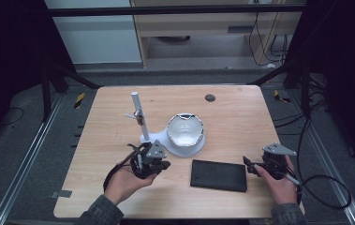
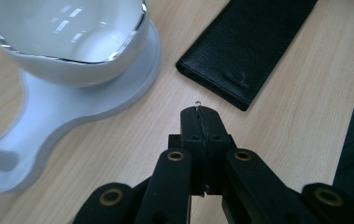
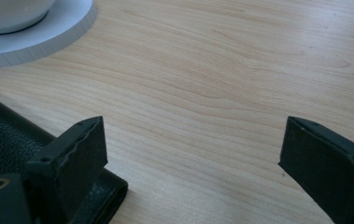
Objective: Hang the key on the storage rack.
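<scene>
A white bowl sits on a white stand base with a thin upright pole. In front of it, right of centre, lies a black wallet. My left gripper is low over the table just in front of the base, jaws pressed together. In the left gripper view a tiny wire hook pokes out between the tips of the left gripper, near the wallet and the bowl. My right gripper stands open at the wallet's right end; in its own view the right gripper has one jaw over the wallet.
The wooden table has a small dark round hole near its far edge. A small clip-like piece hangs on the pole. Bare wood lies right of the bowl. Cables trail on the floor at the right.
</scene>
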Demonstrator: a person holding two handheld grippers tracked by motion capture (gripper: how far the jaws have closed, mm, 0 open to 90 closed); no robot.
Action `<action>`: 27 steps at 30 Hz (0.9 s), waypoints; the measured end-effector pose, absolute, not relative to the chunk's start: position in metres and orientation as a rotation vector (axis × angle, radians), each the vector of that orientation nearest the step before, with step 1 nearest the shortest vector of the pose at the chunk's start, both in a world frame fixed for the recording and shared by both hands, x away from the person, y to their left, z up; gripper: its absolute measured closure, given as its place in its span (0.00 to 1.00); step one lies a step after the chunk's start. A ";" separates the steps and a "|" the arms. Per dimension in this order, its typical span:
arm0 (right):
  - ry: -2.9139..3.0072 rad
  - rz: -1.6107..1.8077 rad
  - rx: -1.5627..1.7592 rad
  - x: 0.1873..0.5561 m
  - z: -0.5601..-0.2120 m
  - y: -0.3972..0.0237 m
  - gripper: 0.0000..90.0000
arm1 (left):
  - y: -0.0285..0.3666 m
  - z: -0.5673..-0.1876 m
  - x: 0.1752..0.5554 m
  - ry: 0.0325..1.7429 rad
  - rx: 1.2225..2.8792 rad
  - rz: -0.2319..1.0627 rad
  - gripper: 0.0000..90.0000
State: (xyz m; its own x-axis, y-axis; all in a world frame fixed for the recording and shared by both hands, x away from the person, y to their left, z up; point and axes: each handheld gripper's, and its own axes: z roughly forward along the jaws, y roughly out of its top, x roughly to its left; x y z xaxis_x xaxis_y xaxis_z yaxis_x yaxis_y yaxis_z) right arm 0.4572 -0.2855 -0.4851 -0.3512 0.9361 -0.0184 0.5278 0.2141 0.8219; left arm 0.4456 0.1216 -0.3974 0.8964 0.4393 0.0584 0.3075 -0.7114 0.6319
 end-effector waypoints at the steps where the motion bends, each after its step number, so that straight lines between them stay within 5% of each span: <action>1: 1.968 1.015 1.357 0.455 -0.484 -0.284 0.09 | 0.119 -0.402 0.446 0.530 2.414 0.265 1.00; 27: 2.006 1.022 1.255 0.446 -0.480 -0.268 0.09 | 0.085 -0.460 0.444 0.542 2.459 0.194 1.00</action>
